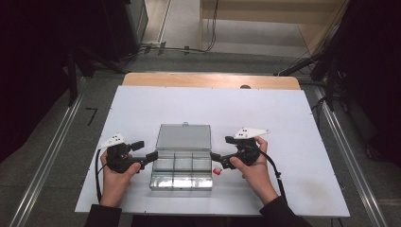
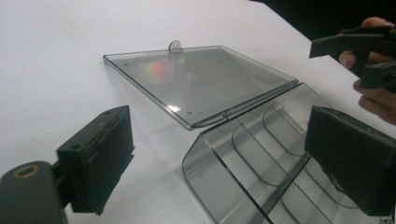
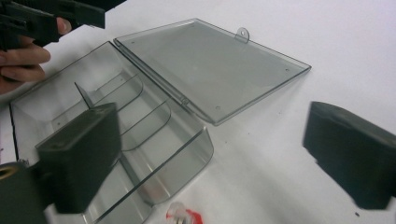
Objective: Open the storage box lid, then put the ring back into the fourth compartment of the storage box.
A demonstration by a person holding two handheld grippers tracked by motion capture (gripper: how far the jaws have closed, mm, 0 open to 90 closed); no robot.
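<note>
Nearest the person, the left gripper (image 1: 147,151) and the right gripper (image 1: 216,160) flank a clear plastic compartment box (image 1: 181,172) on the white table (image 1: 293,142). Both stand with jaws spread wide and nothing pinched between them; each points inward at a short side of the box without touching it. A small red-and-white object (image 1: 217,171) lies on the table just beside the box's right edge, under the right gripper's tips. The box sits at the table's near middle, its long axis running left to right, dividers showing inside. Beyond it, the hinged lid (image 1: 184,137) lies flung back flat, its hang tab (image 1: 185,124) pointing away from the person.
</note>
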